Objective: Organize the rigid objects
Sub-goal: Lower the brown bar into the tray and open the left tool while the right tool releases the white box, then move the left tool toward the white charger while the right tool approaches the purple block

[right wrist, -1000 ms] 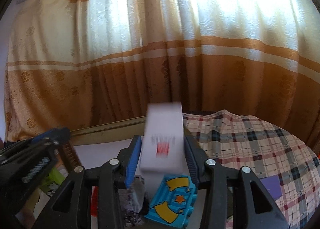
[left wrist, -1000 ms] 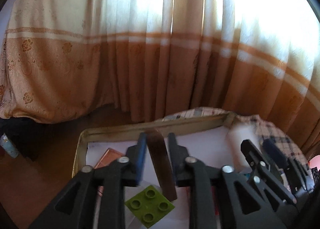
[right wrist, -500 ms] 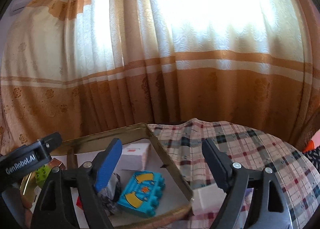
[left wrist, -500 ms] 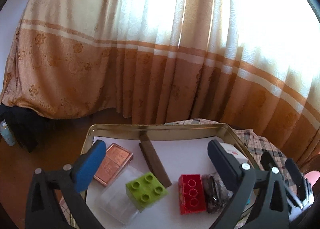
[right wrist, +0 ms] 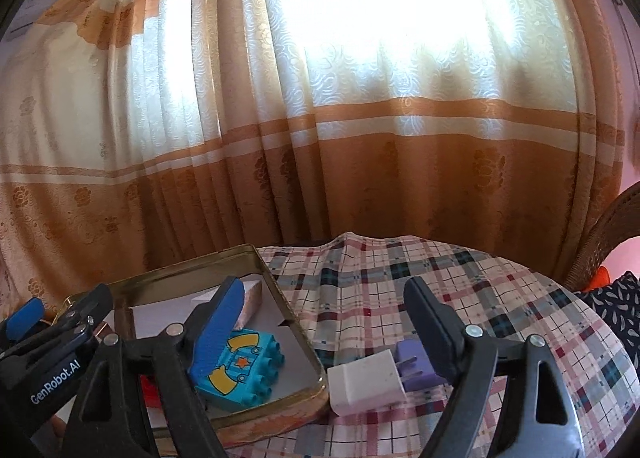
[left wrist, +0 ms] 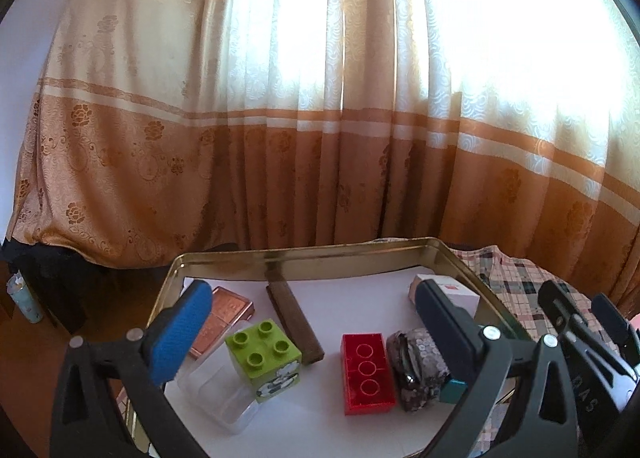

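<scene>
A gold metal tray (left wrist: 304, 256) holds a green brick (left wrist: 266, 354), a red brick (left wrist: 366, 372), a brown bar (left wrist: 294, 318), a copper tin (left wrist: 224, 312), a clear plastic box (left wrist: 218, 398), a dark patterned lump (left wrist: 418, 362) and a white box (left wrist: 454, 290). My left gripper (left wrist: 312, 334) is open and empty above the tray. In the right wrist view the tray (right wrist: 296, 326) also holds a blue brick (right wrist: 236, 364). My right gripper (right wrist: 326, 332) is open and empty over the tray's right rim. A white block (right wrist: 366, 386) and a purple block (right wrist: 416, 364) lie on the cloth beside the tray.
A plaid cloth (right wrist: 460, 290) covers the surface right of the tray. Orange and cream curtains (left wrist: 320, 137) hang close behind. A wicker chair (right wrist: 612, 225) stands at the far right. A small bottle (left wrist: 24, 298) stands on the floor at left.
My left gripper let go of the brown bar and opened. My right gripper let go of the white box in the tray and opened. Both have pulled back and up.
</scene>
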`<act>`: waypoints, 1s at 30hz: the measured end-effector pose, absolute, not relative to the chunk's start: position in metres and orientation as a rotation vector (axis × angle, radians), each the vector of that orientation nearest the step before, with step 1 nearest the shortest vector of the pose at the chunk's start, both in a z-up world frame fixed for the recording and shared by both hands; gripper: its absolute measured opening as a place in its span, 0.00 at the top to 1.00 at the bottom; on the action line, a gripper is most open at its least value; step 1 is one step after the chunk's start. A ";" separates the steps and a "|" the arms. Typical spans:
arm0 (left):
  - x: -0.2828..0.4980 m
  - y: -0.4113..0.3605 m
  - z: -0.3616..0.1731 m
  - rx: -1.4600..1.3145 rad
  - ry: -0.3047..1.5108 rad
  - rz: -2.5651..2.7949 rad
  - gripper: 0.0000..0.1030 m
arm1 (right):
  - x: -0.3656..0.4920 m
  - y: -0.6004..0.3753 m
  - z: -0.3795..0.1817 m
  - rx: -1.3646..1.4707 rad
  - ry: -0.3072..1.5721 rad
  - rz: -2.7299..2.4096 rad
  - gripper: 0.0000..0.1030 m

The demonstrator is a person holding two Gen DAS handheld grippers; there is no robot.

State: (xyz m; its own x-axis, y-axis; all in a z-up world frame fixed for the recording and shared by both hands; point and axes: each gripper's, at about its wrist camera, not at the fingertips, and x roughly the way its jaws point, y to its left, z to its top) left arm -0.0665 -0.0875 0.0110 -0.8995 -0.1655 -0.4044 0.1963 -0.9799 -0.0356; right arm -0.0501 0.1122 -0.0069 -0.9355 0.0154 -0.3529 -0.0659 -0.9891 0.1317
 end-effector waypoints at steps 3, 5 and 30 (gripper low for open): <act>-0.066 -0.084 0.008 0.597 0.094 -2.895 0.00 | -0.047 0.114 -0.007 -0.553 0.212 3.037 0.18; -0.065 -0.082 0.007 0.589 0.073 -2.902 0.00 | -0.047 0.116 -0.007 -0.554 0.210 3.033 0.18; -0.055 -0.064 -0.003 0.601 -0.056 -2.933 0.00 | -0.033 0.134 -0.006 -0.562 0.188 2.996 0.18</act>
State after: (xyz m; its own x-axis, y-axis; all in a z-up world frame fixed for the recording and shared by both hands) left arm -0.0555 -0.0640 -0.0031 -0.9091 -0.1509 -0.3883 0.1361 -0.9885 0.0656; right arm -0.0327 0.1342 -0.0055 -0.9286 0.0635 -0.3657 -0.1088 -0.9885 0.1046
